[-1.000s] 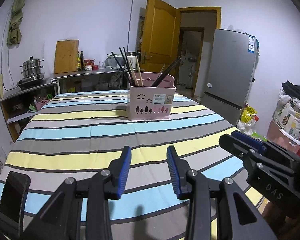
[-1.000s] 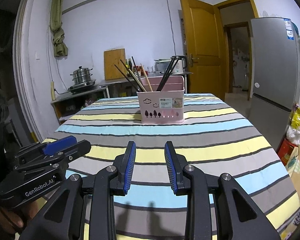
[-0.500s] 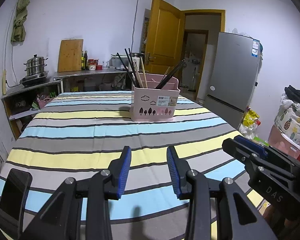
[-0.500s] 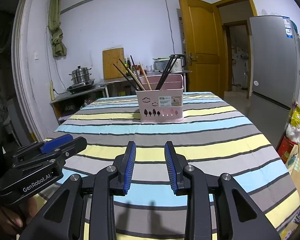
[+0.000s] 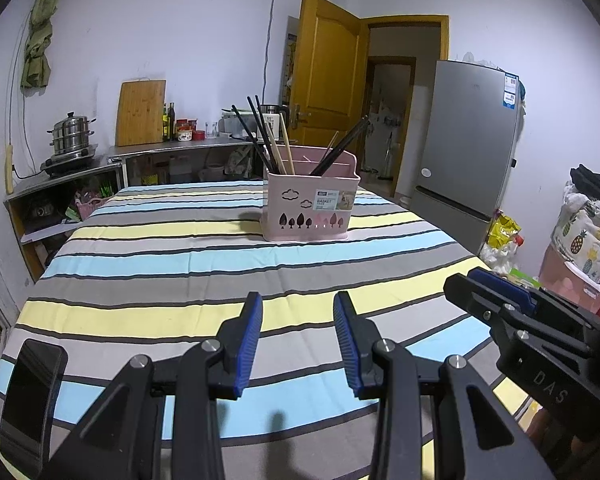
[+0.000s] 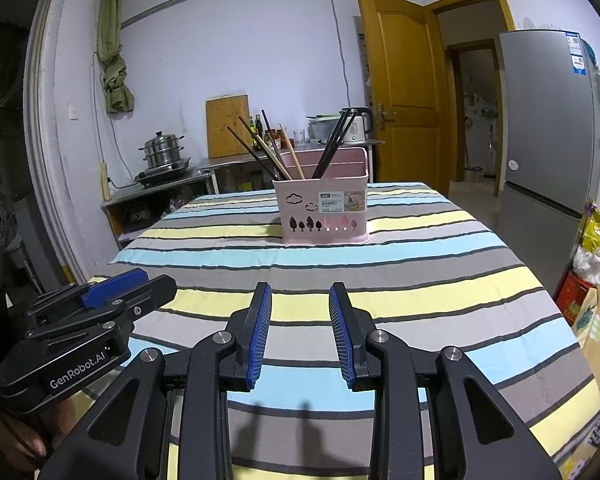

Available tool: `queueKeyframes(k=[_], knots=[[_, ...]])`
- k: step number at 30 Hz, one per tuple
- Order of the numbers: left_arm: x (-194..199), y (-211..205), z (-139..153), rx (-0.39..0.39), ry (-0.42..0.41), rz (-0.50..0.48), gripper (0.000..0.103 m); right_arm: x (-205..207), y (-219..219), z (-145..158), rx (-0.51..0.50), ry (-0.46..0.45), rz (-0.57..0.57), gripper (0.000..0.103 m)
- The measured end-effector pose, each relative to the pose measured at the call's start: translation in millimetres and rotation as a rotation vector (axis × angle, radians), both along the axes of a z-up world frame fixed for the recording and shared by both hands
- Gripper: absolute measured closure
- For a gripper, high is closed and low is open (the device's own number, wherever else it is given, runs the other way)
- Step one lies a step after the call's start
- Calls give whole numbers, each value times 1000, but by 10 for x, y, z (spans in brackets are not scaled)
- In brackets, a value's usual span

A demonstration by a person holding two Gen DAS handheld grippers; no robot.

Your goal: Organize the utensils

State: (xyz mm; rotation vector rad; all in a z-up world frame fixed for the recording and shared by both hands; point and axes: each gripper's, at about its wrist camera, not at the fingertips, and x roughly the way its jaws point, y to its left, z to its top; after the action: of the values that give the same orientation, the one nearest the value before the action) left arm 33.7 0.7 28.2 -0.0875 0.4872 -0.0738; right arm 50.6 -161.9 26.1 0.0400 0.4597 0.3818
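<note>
With the pink basket (image 5: 310, 204) upright mid-bench and the chopsticks (image 5: 266, 140) leaning inside it, the left gripper (image 5: 298, 336) and right gripper (image 6: 300, 328) hover spread and empty at the near edge, apparently staged for a reach.

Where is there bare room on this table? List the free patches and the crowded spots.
Free: the striped cloth between the pink basket and both grippers, and both sides of the basket. Crowded: the near left corner with the phone, and the chopsticks inside the basket.
</note>
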Motion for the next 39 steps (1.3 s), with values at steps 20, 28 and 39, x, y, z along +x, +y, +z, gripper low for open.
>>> queueKeyframes(k=[20,28,39], knots=[[-18,-35,6,18,3,-6,65,2,-6,-7,0,0,0,72],[-26,-47,8,21,6,-7,65,-10,-9,-12,-1,0,-1,72],[-31,-66,-3,33,10,-9,65,-13,-20,-19,-4,0,-1,72]])
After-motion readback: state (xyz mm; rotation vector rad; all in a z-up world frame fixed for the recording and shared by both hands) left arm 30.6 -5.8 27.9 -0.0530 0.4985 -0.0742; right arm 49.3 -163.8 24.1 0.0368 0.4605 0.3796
